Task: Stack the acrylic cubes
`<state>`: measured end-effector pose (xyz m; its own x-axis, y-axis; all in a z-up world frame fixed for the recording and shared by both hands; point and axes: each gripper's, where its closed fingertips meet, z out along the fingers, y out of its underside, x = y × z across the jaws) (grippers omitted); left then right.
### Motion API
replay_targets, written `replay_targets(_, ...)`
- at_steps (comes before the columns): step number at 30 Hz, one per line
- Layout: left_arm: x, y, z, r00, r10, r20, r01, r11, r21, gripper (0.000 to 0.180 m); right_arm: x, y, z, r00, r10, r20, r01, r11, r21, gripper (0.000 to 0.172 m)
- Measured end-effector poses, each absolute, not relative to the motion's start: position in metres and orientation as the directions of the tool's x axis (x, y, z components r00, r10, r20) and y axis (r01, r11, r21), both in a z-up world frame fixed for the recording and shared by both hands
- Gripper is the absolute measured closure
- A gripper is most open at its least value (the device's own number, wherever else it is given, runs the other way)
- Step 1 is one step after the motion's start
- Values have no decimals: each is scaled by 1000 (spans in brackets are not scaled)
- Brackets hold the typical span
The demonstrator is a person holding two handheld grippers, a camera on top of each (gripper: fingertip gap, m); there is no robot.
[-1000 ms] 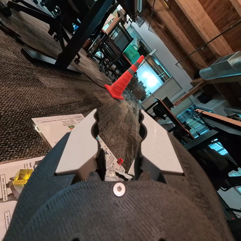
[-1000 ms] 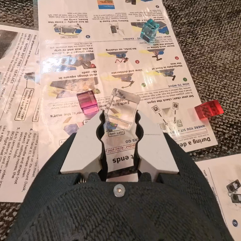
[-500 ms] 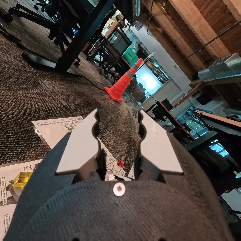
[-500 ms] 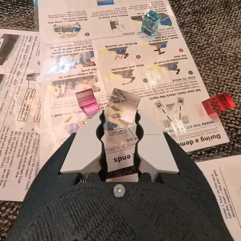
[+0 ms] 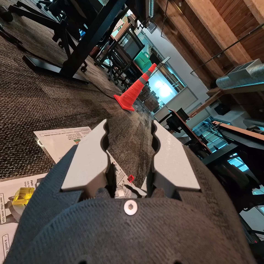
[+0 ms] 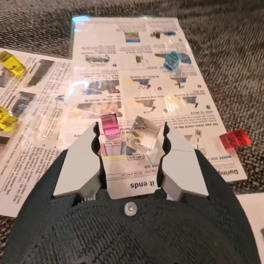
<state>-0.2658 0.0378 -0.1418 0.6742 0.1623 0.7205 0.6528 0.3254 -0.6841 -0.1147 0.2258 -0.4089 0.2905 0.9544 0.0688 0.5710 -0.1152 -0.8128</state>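
Speckled grey-brown carpet (image 6: 228,42) is covered in part by laminated printed sheets (image 6: 142,85) laid flat, seen from close above in the right wrist view. Between the widely parted fingers of the right gripper (image 6: 130,125) a clear cube (image 6: 142,137) is seen tilted on one edge; a gap shows on either side of it, so it is not gripped. A pink cube (image 6: 109,125) stands just beside the left fingertip, on the same sheet. Farther up that sheet a teal cube (image 6: 172,62) is set, and a red cube (image 6: 234,139) lies on the carpet just off the sheet's right edge. Two yellow cubes (image 6: 10,65) rest on the neighbouring sheet at the left. The picture is blurred.

The left gripper (image 5: 129,124) is held low and tilted, its fingers apart with only carpet seen between them. An orange traffic cone (image 5: 132,91) stands well beyond, near black desk frames (image 5: 80,47) and office chairs (image 5: 118,64). Wooden ceiling beams (image 5: 207,28) are seen above.
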Motion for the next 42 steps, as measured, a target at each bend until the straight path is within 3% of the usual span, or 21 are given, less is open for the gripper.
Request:
replay_targets(3, -266, 38, -142, 672, 160, 723, 655, 325, -682, 123, -129, 208, -396, 186, 978, 90, 555, -29, -831, 84)
replay_targets(7, -265, 38, -141, 672, 157, 724, 656, 327, -680, 123, -144, 188, -394, 93, 992, 89, 601, 16, -799, 100)
replay_targets(13, -265, 38, -140, 672, 153, 725, 657, 329, -678, 123, -145, 185, -416, 65, 993, 96, 804, 5, -595, 116)
replay_targets(20, -262, 40, -140, 676, 149, 722, 657, 322, -682, 123, -136, 191, -438, 66, 983, 173, 912, 11, -410, 118)
replay_targets(33, -261, 41, -140, 676, 143, 723, 659, 321, -680, 123, -134, 193, -445, 86, 984, 159, 915, -15, -403, 145)
replay_targets(42, -262, 40, -139, 673, 138, 726, 661, 326, -675, 123, -138, 180, -434, 59, 996, 69, 899, -23, -438, 147)
